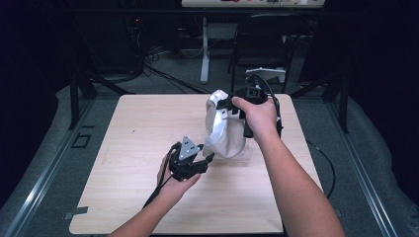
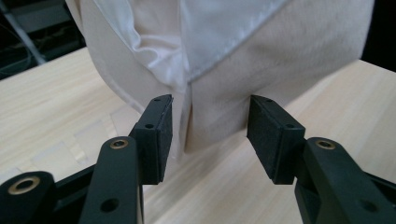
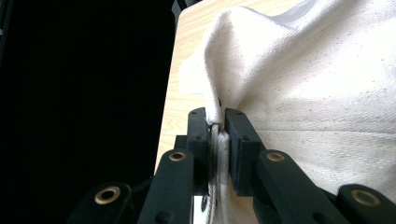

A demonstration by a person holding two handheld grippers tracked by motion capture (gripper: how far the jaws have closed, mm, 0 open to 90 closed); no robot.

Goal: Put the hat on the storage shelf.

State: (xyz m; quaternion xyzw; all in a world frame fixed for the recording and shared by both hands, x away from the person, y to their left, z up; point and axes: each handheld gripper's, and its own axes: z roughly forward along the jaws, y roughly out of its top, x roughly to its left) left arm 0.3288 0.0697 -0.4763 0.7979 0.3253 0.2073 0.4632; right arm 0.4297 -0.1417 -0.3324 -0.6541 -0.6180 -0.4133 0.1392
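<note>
Between the right tool's [image 3: 217, 140] clenched jaws sits the upper edge of the cream cloth bag [image 1: 225, 131], held upright on the worktop [image 1: 128, 148], while the left tool [image 2: 208, 135] stands released at its lower fold, so the next move likely calls for a fresh grasp there.

Cream cloth bag [image 1: 225, 131], soft canvas-like outer with a paler, glossy white lining folded out at its mouth; it stands upright and slumped on the light wooden table [image 1: 138, 148], right of centre. Mouth faces left in the high view, rim rounded open. Upper edge bunched and lifted, lower end resting on the tabletop.
</note>
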